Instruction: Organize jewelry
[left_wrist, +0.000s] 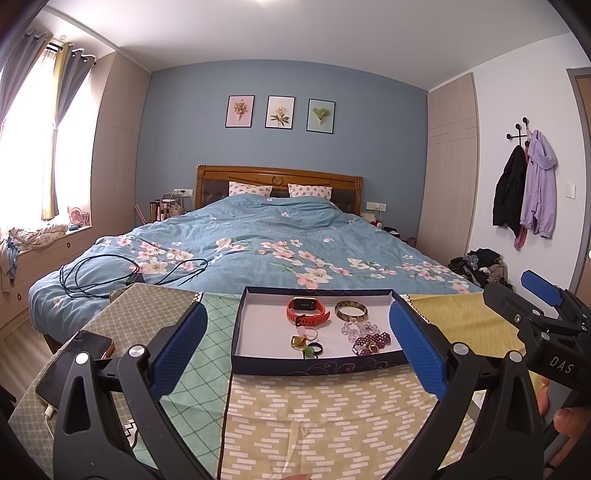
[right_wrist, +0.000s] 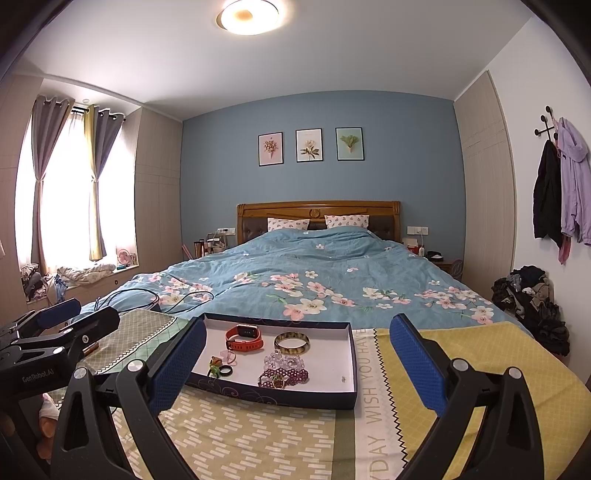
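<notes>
Left wrist view: the left gripper (left_wrist: 299, 354) stands wide open with nothing between its blue pads (left_wrist: 417, 354), raised above a patterned cloth (left_wrist: 332, 417) at the foot of a bed (left_wrist: 258, 236). Directly ahead of the spread fingers sits a shallow dark-walled tray (left_wrist: 317, 363) with a white floor. Inside it lie an orange smartwatch (left_wrist: 307, 311) toward the far side, a brown bangle (left_wrist: 351, 311) just beside it to the right, a clear bead bracelet (left_wrist: 360, 328) and a purple bead bracelet (left_wrist: 371, 341) nearer the front right, and a cluster of small rings (left_wrist: 306, 341) at the front centre. A phone (left_wrist: 75, 363) lies on the cloth at far left, partly behind the gripper frame; a dark cable (left_wrist: 122, 273) loops on the duvet. The right gripper (left_wrist: 543, 295) enters at the right edge; its opening cannot be judged here. Right wrist view: the right gripper (right_wrist: 295, 369) is likewise fully spread and holds nothing. The tray (right_wrist: 280, 397) lies ahead and left of centre, its left end behind the left pad (right_wrist: 177, 365), all jewelry resting inside. The left gripper (right_wrist: 59, 321) shows at the left edge.
</notes>
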